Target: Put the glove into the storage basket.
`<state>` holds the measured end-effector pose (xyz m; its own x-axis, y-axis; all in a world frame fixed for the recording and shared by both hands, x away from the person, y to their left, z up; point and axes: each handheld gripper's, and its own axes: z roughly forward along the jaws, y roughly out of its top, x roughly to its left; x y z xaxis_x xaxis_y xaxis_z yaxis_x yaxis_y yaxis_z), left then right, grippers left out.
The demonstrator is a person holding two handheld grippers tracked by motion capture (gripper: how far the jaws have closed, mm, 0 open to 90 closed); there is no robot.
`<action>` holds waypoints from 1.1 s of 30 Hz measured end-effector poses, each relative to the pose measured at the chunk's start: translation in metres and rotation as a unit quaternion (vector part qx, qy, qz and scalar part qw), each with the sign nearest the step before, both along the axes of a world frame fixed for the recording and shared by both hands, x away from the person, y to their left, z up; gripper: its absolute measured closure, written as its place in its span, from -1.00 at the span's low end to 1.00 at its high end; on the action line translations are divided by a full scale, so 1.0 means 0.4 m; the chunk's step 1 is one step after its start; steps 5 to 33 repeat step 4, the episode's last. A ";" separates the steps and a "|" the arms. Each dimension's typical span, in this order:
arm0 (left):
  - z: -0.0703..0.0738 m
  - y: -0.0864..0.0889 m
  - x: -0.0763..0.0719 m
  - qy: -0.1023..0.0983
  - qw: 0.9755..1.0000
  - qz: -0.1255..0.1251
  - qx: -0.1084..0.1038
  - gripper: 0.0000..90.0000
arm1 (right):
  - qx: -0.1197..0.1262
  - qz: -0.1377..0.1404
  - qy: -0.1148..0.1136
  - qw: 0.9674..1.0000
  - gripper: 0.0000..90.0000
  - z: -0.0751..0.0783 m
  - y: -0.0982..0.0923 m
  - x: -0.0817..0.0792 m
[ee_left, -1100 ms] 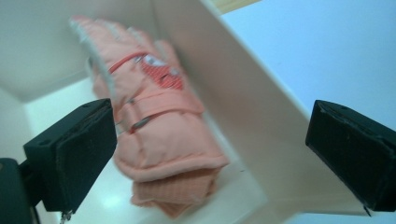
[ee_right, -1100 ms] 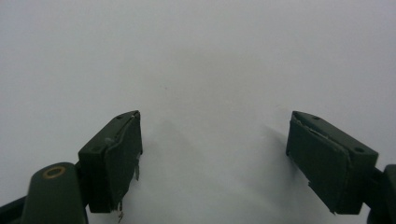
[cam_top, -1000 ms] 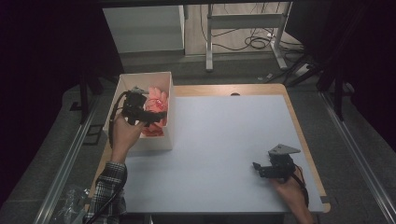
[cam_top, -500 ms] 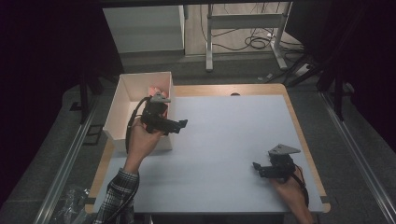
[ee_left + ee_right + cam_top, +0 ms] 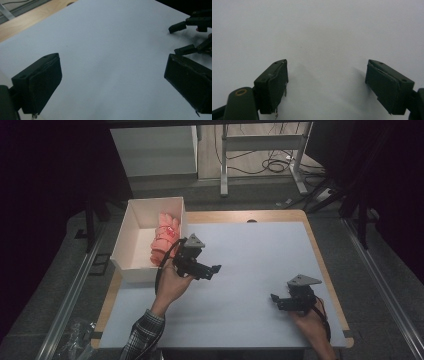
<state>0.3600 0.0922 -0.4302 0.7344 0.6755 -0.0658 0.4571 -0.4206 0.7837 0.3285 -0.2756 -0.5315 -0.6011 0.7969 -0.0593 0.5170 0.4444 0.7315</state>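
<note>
Left gripper [image 5: 212, 268] has swung from box [image 5: 131, 222], fingers apart.

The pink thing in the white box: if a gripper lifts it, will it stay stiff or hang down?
The pink thing looks folded and wrinkled like cloth, so it would probably sag. It seems light. It lies against the white box wall, so it may drag.

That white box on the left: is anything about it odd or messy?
The white box overhangs the table's left edge, and the pink bundle inside is heaped against its right wall. Nothing looks spilled or broken.
</note>
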 end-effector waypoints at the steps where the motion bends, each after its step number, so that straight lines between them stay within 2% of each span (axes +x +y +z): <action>1: -0.007 -0.005 -0.001 0.002 1.000 -0.002 0.000 -0.96 | 0.000 0.000 0.000 1.000 -0.59 0.000 0.000 0.000; 4: -0.031 -0.025 -0.004 0.006 1.000 -0.011 0.010 -0.96 | 0.000 0.000 0.000 1.000 -0.59 0.000 0.000 0.000; 33: -0.031 -0.025 -0.004 0.006 1.000 -0.011 0.010 -0.96 | 0.000 0.000 0.000 1.000 -0.59 0.000 0.000 0.000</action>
